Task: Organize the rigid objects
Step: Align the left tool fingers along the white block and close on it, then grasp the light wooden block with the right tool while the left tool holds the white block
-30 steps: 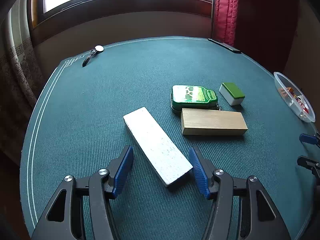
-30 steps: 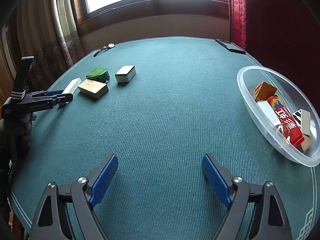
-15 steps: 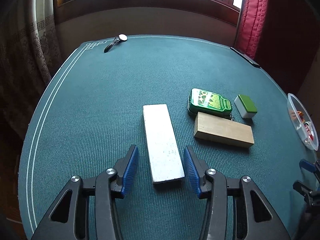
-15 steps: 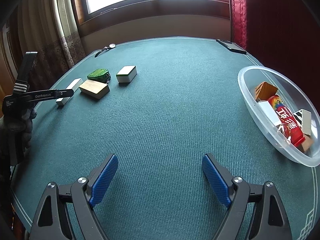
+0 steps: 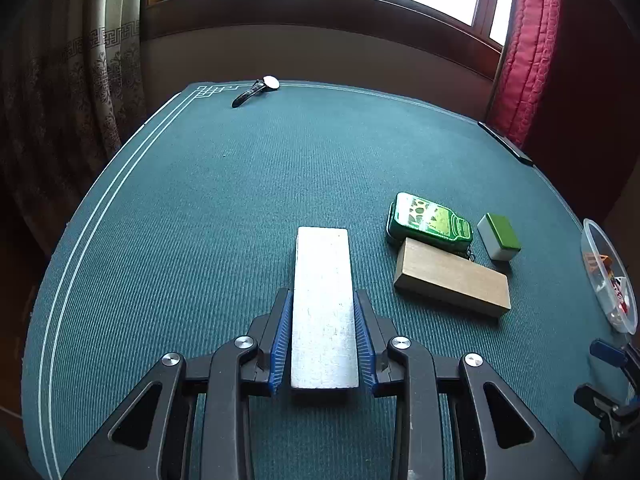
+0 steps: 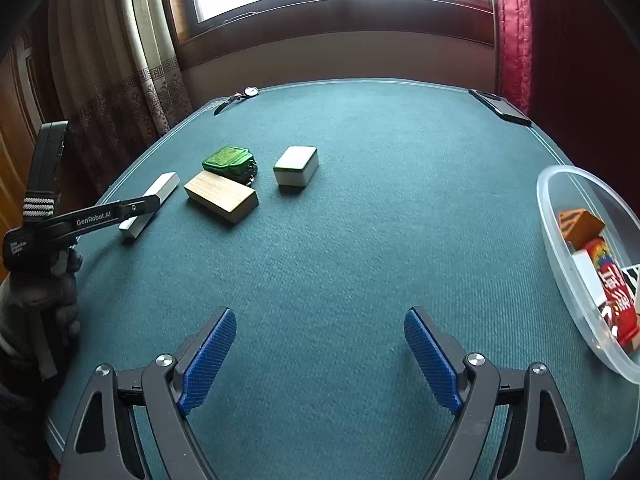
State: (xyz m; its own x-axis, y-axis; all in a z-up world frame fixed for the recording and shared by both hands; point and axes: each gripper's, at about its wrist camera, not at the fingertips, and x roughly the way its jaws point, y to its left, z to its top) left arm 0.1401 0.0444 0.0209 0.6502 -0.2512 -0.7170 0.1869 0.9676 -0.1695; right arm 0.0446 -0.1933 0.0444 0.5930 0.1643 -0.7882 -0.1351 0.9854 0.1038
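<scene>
Green felt table (image 5: 240, 200): left gripper (image 5: 323, 300) just clamped white block (image 5: 324, 280); right gripper (image 6: 320, 320) wide, empty.

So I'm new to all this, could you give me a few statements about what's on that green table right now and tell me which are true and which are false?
1. The left gripper is shut on the white block. True.
2. The right gripper holds the wooden block. False: its jaws stand open with nothing between them.
3. The green tin lies inside the clear tub. False: it lies on the table, beside the wooden block.
4. A wristwatch lies near the table's far edge. True.
5. The clear tub is empty. False: it holds several items.
</scene>
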